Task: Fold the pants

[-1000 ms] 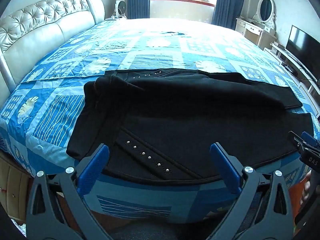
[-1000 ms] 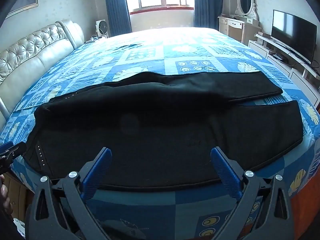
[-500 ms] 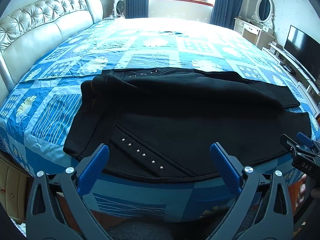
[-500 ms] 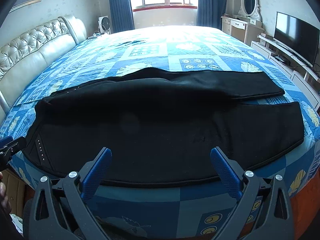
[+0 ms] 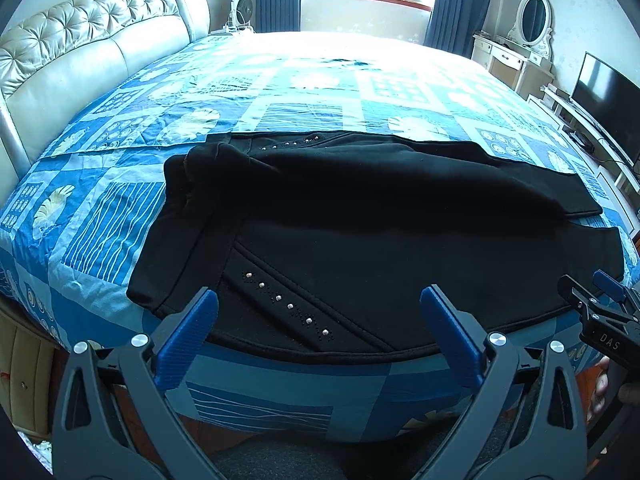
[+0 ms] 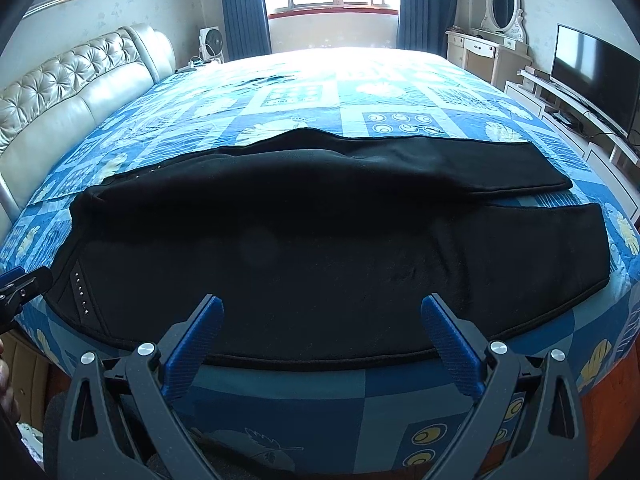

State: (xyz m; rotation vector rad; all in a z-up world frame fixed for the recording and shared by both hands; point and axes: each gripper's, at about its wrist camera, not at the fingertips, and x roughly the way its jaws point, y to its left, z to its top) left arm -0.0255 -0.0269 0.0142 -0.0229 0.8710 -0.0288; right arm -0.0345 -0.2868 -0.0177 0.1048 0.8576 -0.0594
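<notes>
Black pants lie spread across the near side of the bed, waist to the left with a row of silver studs, legs running right. In the right wrist view the pants fill the middle, with two leg ends at the right. My left gripper is open and empty, just short of the pants' near edge by the waist. My right gripper is open and empty, at the near edge by the legs. Each gripper shows at the edge of the other's view.
The bed has a blue patterned quilt and a tufted headboard at the left. A dresser with mirror and a TV stand at the right. A window with blue curtains is at the back.
Both grippers have drawn back and up slightly from the bed edge, so the pants sit a little farther away. The jaws stay open. The pants have not moved.
</notes>
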